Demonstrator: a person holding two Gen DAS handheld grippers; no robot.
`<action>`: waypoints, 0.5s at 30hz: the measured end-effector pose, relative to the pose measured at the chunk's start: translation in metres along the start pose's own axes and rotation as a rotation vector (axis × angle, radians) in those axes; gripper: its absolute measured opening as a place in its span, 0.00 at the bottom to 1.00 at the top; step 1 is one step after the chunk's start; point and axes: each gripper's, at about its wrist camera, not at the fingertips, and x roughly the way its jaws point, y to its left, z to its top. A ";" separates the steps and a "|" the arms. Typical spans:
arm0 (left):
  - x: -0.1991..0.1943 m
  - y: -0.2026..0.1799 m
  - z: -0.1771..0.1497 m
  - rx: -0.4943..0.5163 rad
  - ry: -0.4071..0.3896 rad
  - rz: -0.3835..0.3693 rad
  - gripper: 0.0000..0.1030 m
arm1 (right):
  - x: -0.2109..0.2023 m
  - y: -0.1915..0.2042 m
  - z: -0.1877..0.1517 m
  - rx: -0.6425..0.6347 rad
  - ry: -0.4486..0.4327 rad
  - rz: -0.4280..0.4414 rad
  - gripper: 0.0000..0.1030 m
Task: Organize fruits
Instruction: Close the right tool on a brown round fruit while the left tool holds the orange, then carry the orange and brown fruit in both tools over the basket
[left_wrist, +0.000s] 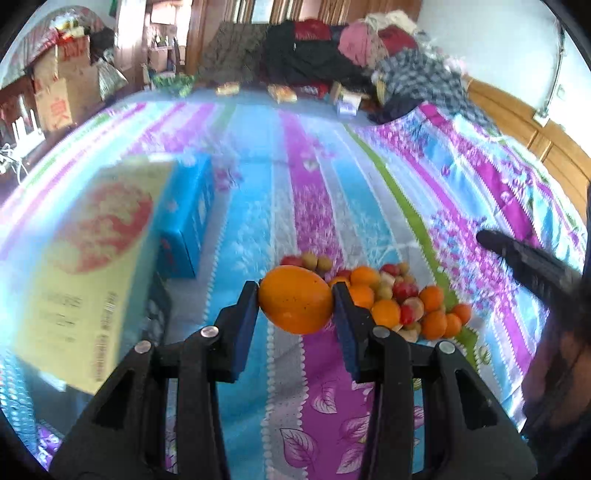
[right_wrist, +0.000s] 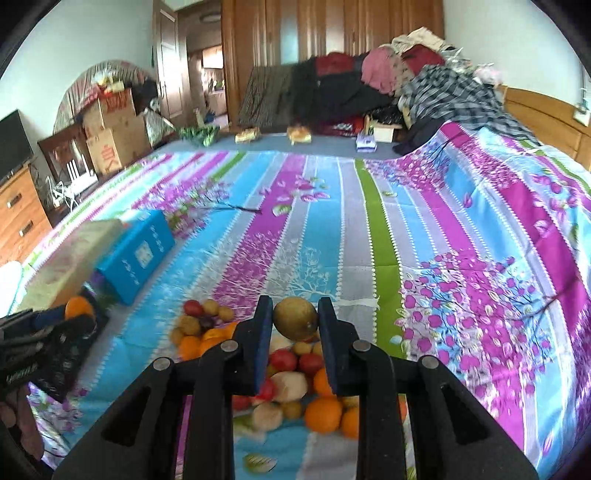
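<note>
At far left our yellow box (left_wrist: 85, 258) and blue box (left_wrist: 186, 221) lie side by side on the bed (left_wrist: 332, 177), probably the places where sorted fruit goes. Their print is too blurred to read; a cardboard carton (right_wrist: 107, 155) by the wall bears a red character we cannot make out. Our left tongs (left_wrist: 295, 299) pinch a mango (left_wrist: 295, 299) above the sheet, apparently lifted clear to carry it off. The pile (left_wrist: 406, 306) of oranges, red and tan fruit sits just right of it. Our right tongs (right_wrist: 295, 319) pinch a brown fruit (right_wrist: 295, 319) over that pile (right_wrist: 295, 387), presumably sorting by kind.
</note>
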 end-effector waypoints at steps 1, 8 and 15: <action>-0.005 -0.001 0.002 0.002 -0.011 0.000 0.40 | -0.010 0.005 0.000 0.003 -0.008 0.006 0.27; -0.039 -0.002 0.012 -0.002 -0.057 0.014 0.40 | -0.053 0.029 -0.001 0.001 -0.035 0.030 0.27; -0.069 0.010 0.015 -0.028 -0.099 0.035 0.40 | -0.080 0.050 0.008 -0.013 -0.064 0.042 0.27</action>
